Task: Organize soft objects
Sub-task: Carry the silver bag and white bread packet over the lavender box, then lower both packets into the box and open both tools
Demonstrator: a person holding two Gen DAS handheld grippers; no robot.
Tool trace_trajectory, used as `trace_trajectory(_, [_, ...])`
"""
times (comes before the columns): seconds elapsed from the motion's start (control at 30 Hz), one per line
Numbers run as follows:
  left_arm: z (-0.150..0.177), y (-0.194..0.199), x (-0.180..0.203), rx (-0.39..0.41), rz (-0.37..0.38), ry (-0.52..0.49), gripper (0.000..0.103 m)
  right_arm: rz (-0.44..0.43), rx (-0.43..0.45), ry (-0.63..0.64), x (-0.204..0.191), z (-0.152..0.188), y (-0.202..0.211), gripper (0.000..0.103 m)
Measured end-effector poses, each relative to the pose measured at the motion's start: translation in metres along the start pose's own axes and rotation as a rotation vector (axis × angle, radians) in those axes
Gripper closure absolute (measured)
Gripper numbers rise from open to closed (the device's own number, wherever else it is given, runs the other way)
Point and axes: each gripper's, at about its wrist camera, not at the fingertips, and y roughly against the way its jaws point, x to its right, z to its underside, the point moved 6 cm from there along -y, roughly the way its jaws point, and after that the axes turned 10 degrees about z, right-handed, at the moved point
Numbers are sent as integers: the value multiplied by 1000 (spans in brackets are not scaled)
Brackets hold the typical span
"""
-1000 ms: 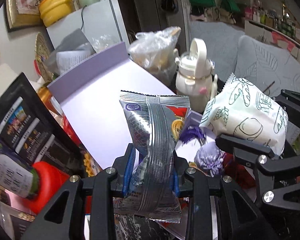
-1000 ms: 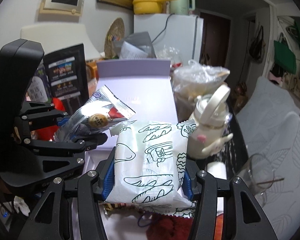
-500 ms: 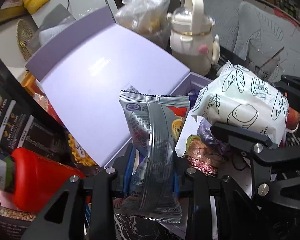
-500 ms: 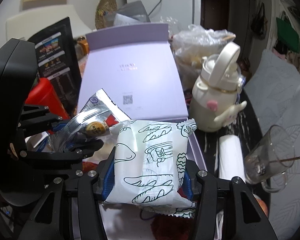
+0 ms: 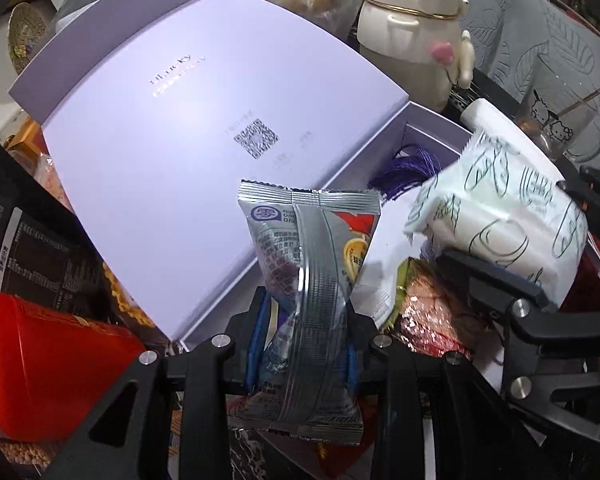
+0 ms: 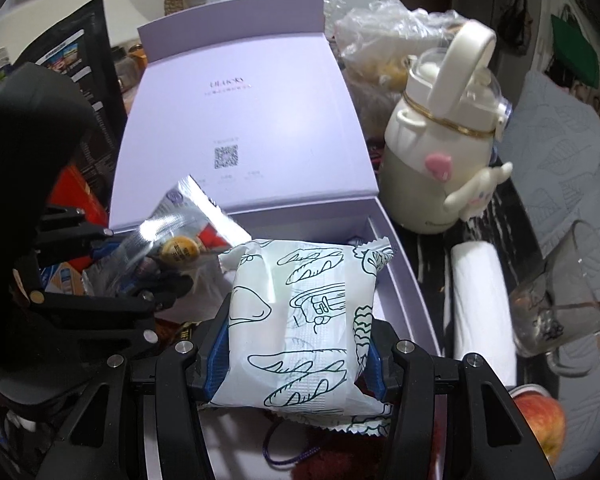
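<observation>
Moved: both grippers have dropped closer to the open lilac box (image 5: 204, 128).
Left gripper (image 5: 304, 344): clamping silver snack packet (image 5: 312, 280) above box's near edge.
Right gripper (image 6: 296, 344): clamping white bread-print packet (image 6: 304, 320) over box's crowded tray.

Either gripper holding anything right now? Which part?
Left gripper: silver foil snack packet, pinched at its lower middle. Right gripper: white bread-print pouch, clamped across its lower sides.

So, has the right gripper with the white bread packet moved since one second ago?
Yes. The right gripper, shut on the white bread packet, has come down toward the open lilac box: the box lid and cream bottle now sit larger and closer in its view.
</observation>
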Motion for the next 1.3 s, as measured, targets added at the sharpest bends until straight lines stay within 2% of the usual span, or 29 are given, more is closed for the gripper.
trace_trajectory(0.2, [-5, -5, 4, -7, -8, -18, 72, 20, -6, -9, 4, 2, -9, 49])
trace_trajectory(0.5, [-2, -5, 1, -12, 9, 15, 67, 24, -19, 0, 4, 3, -7, 49])
trace_trajectory(0.63, [-5, -7, -1, -17, 25, 35, 64, 35, -18, 3, 6, 3, -4, 44])
trace_trajectory(0.73, [-5, -7, -4, -14, 20, 30, 57, 75, 2, 25, 7, 3, 4, 36])
trace_trajectory(0.87, [-2, -1, -6, 2, 26, 53, 43, 84, 21, 24, 10, 1, 15, 35])
trace_trajectory(1.1, [-4, 39, -8, 89, 3, 57, 43, 99, 76, 23, 11, -6, 48, 35])
trace_trajectory(1.2, [-7, 67, -10, 165, -29, 60, 43, 113, 124, 16, 9, -12, 72, 35])
trace_trajectory(1.3, [-11, 97, -13, 236, -8, 90, 41, 112, 169, 5, 9, -19, 97, 35])
